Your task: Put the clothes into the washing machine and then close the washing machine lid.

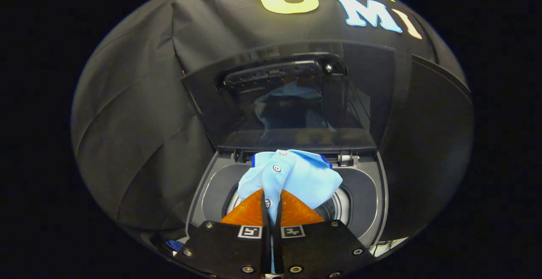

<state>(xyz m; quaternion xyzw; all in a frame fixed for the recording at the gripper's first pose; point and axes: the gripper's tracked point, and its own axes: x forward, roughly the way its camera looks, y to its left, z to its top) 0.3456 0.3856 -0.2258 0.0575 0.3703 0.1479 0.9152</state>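
The claw point(271, 205) is pinched shut on a light blue shirt point(292, 175) hanging over the washing machine point(368, 194) drum, below the raised lid point(296, 101), and releasing early could leave cloth draped on the rim, blocking the lid.

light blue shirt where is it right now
In the gripper view the light blue shirt is pinched in the shut claw, hanging over the washing machine's drum opening, just below the raised lid.

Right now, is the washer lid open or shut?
Open: the lid stands raised behind the drum opening, with the gripper shut on the light blue shirt above it.
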